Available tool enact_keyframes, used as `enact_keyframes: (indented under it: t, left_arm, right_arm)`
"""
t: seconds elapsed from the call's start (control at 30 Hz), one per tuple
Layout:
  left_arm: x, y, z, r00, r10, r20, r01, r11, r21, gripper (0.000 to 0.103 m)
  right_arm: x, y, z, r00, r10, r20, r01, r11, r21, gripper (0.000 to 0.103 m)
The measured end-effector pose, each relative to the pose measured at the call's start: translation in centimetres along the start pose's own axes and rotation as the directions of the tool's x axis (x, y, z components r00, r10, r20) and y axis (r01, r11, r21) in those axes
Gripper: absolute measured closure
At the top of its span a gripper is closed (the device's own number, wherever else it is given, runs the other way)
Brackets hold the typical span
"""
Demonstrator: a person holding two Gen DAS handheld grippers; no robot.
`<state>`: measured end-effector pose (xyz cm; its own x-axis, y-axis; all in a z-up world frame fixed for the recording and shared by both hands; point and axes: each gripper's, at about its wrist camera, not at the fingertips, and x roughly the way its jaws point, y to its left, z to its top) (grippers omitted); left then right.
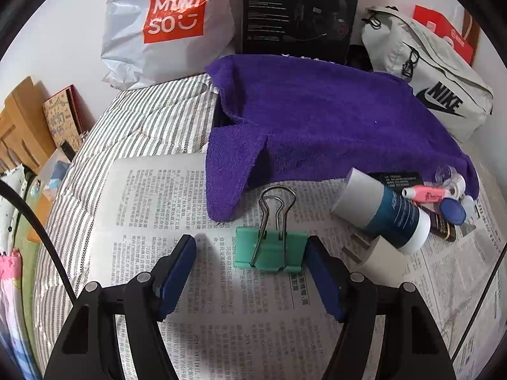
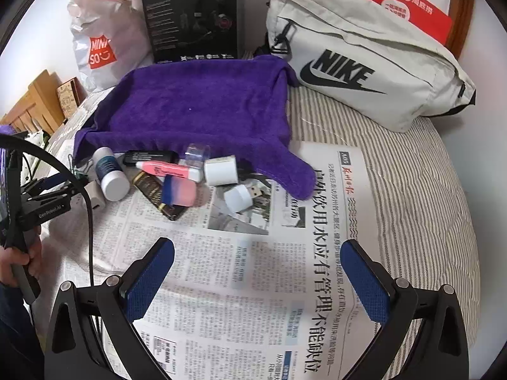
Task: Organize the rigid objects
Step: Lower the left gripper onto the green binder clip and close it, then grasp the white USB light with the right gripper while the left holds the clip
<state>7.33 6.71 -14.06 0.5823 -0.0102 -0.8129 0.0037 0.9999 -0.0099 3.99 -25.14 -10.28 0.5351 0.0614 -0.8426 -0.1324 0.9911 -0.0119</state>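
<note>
Striped grey-and-white bed cover, the base of everything; a spread printed newspaper lies flat on it and serves as landmark. Far edge of the newspaper: a rumpled purple terry towel overlaps it, one flap drooping onto the print. Beyond the towel, against the wall: a white plastic shopping bag with an orange logo, a black cardboard headset box, a pale grey fabric waist bag with a black logo. Open room: the near half of the newspaper is bare print in the right wrist view; striped cover free to the newspaper's right. Small clutter sits on the newspaper at the towel's hem: a white-and-teal cylindrical bottle lying on its side, a pink highlighter pen, a white plug-shaped USB lamp, other bits touching one another. Mint-green metal binder clip with wire handles lies on the newspaper just left of the bottle, apart from it. Left gripper: jaws partly open, the clip between them; right blue pad touching or nearly touching the clip's end, left pad clear of it with a gap. Right gripper: jaws spread wide over bare newspaper, nothing between them, clutter well beyond the tips.
</note>
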Motion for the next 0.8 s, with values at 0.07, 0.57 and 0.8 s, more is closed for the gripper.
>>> enact_keyframes:
  t: [0.07,0.57,0.8]
  left_arm:
    - [-0.2,-0.1,-0.1,1.000,0.009,0.008,-0.009,1.000,0.000,0.050]
    - [-1.2,-0.2,-1.3,0.999,0.005,0.039,-0.005,1.000,-0.013,0.064]
    - [-1.2,-0.3,-1.3,0.999,0.002,0.040,-0.002,1.000,-0.008,0.064]
  right_arm:
    - [0.2,-0.6,-0.1,1.000,0.003,0.001,-0.003,1.000,0.014,0.000]
    - [3.3,-2.6,-0.3,0.991,0.106,0.076,-0.108,0.994,0.012,0.002]
    - [6.1,0.5,1.4,0.987,0.125,0.099,-0.115,0.988,-0.099,0.019]
